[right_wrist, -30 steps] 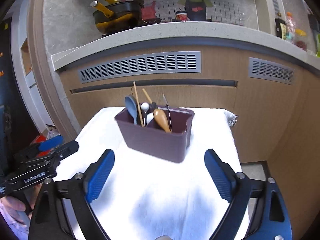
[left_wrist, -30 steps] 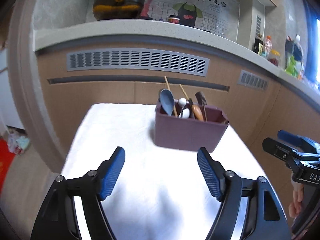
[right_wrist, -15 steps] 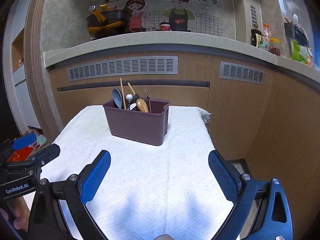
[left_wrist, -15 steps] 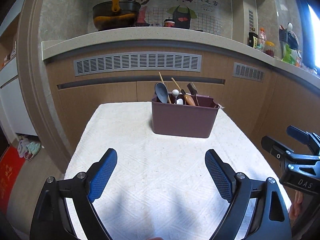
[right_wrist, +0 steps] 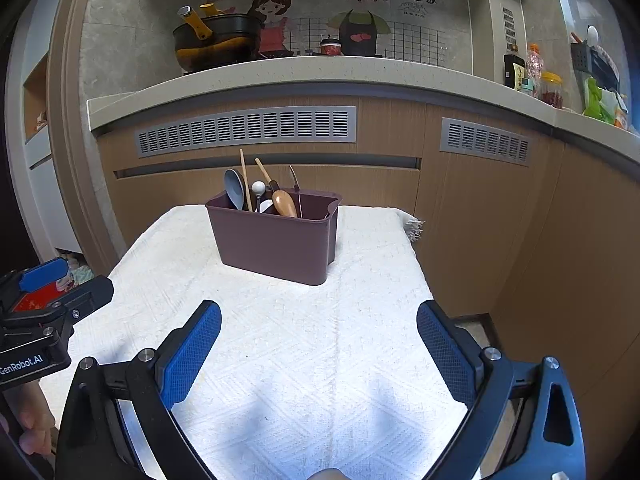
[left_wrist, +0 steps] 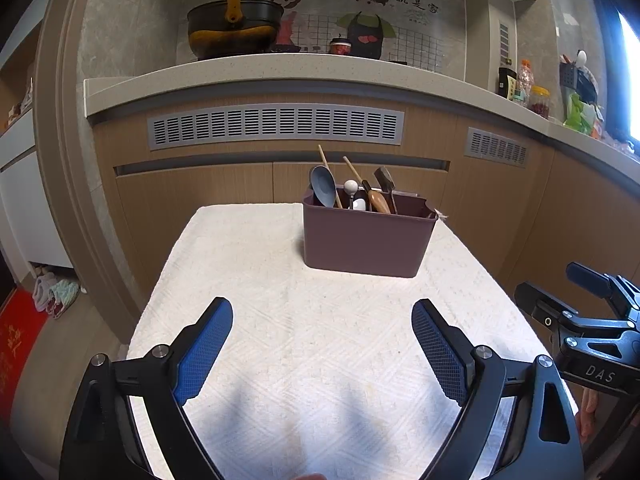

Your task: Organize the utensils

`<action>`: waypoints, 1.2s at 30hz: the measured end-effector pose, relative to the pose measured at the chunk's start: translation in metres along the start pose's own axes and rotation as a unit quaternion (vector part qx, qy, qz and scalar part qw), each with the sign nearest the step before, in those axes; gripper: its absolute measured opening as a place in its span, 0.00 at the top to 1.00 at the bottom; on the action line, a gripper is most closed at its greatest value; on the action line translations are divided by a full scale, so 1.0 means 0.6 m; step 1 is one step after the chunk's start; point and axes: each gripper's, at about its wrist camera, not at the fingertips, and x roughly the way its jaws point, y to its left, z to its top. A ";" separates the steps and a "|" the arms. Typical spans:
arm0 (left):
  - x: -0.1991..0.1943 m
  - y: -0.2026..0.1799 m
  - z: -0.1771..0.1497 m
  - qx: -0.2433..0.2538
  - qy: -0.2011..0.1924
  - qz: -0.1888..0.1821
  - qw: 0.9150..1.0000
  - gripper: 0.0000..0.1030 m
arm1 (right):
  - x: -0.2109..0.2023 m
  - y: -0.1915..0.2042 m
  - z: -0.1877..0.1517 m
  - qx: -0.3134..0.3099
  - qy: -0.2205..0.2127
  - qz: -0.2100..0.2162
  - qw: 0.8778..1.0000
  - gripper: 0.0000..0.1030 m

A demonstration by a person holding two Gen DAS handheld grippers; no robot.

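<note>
From the left wrist, the left gripper (left_wrist: 322,320) hangs over the white cloth (left_wrist: 320,340) with jaws spread wide and nothing between them; the maroon caddy (left_wrist: 366,240) stands at 12 o'clock, well apart, holding a grey spoon (left_wrist: 323,191), chopsticks (left_wrist: 330,176) and a wooden-handled tool (left_wrist: 378,200), while the right gripper (left_wrist: 576,296) shows at 3 o'clock. From the right wrist, the right gripper (right_wrist: 319,320) is likewise spread and empty, the caddy (right_wrist: 276,240) sits at 11 o'clock with its utensils upright, perhaps a knife (right_wrist: 296,188) among them, and the left gripper (right_wrist: 64,284) enters at 9 o'clock.
</note>
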 end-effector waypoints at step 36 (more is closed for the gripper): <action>0.001 -0.007 -0.006 0.014 0.006 0.003 1.000 0.11 | -0.004 -0.006 0.000 0.006 -0.003 0.006 1.000 0.03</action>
